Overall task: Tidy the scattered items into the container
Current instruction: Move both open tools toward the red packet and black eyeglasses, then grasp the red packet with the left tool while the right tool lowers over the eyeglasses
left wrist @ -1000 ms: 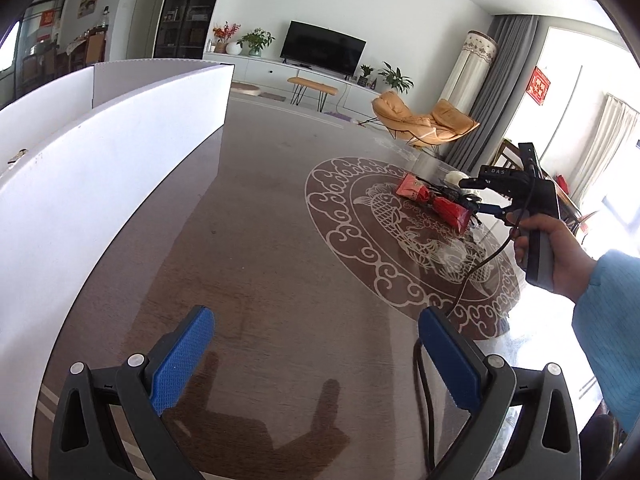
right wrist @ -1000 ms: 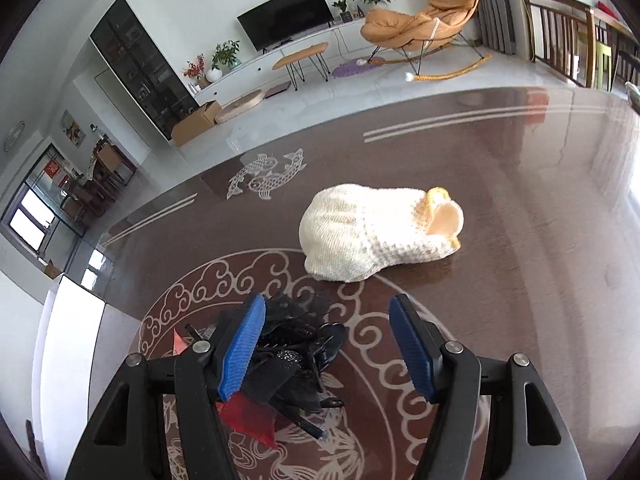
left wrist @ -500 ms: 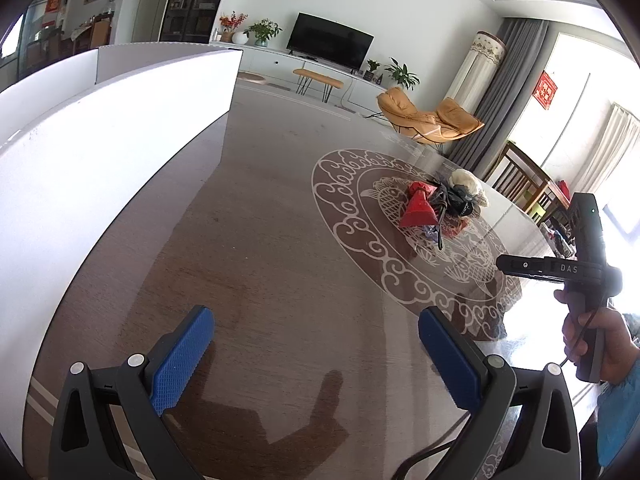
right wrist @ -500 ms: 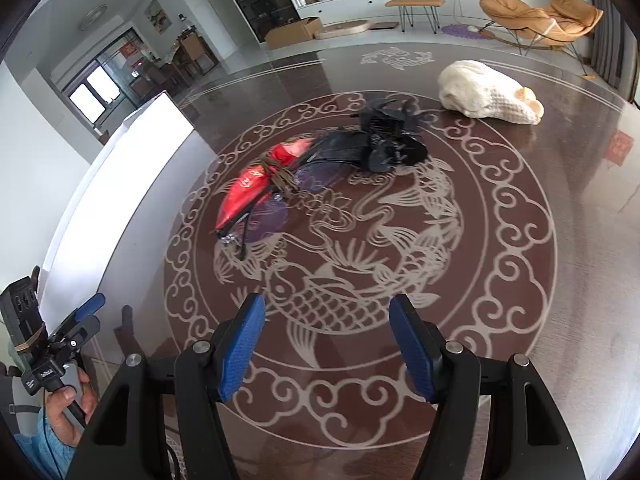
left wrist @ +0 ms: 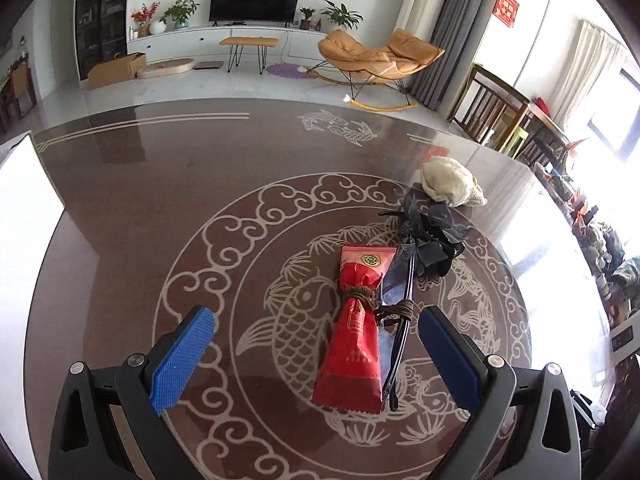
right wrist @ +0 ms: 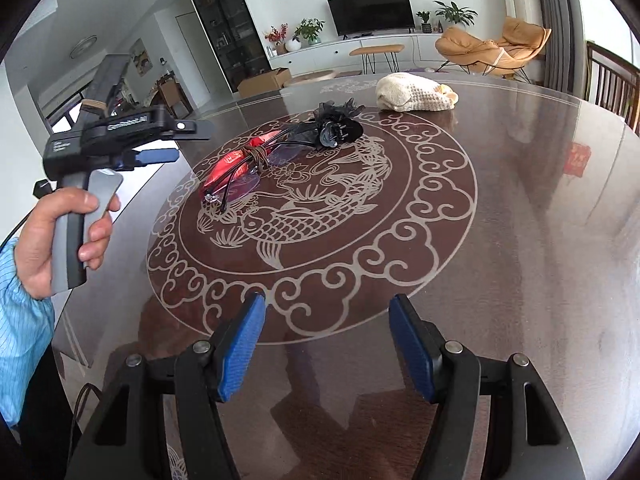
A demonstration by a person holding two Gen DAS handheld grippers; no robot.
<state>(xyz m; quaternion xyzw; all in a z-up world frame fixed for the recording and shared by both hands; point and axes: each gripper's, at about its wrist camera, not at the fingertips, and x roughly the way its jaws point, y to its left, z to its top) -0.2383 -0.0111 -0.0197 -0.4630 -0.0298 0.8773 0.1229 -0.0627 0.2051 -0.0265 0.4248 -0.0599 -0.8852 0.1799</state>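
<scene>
L gripper [left wrist: 316, 344]: my jaws are wide apart, nothing between the pads, hovering over the table [left wrist: 132, 184] w/ the red packet [left wrist: 354, 332] lying between and just ahead of the blue fingers [left wrist: 182, 358]. Packet lies flat on the fish motif, brown hair tie [left wrist: 372, 300] wrapped round its waist. Glasses [left wrist: 400, 320] lie right beside the packet on its R side, touching it, one temple under the tie loop. Black hair clip w/ ruffle [left wrist: 430, 240] sits just past the glasses, touching them. Cream knit pouch [left wrist: 450, 184] is further back, near the clip; can't tell if they touch. White container [left wrist: 22, 208] at table's L edge, well apart from the items.

R gripper [right wrist: 326, 346]: jaws apart too, empty, held low over the near rim of the circle pattern, items far ahead. From R cam I see the left hand [right wrist: 52, 236] gripping the L unit's handle, beside the packet.
</scene>
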